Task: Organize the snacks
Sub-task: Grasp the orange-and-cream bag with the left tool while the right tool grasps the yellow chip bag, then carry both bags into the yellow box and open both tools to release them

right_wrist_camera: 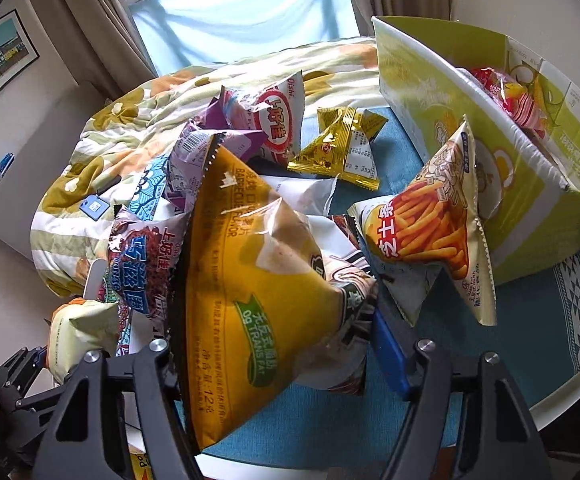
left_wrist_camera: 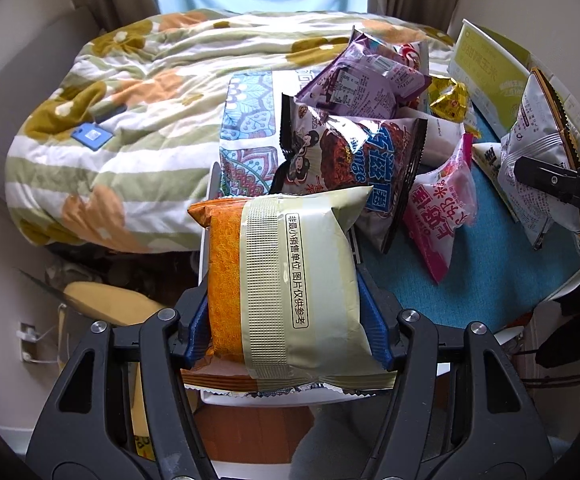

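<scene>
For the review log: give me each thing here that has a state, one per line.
left gripper: shut on orange-and-cream packet, held clear of the table.
right gripper: shut on yellow chip bag.
green carton: open, red packets inside.
fries bag: sealed, propped by the carton.
gold packet: sealed, lying on the blue mat.

Left tool [left_wrist_camera: 290, 320]: black moulded linkage arms with triangular cut-outs, round silver screws at the pivots, blue finger pads [left_wrist_camera: 373, 320]. Right tool [right_wrist_camera: 278, 344]: same black frame, silver pivot screws, one blue pad [right_wrist_camera: 389, 352] showing.
</scene>
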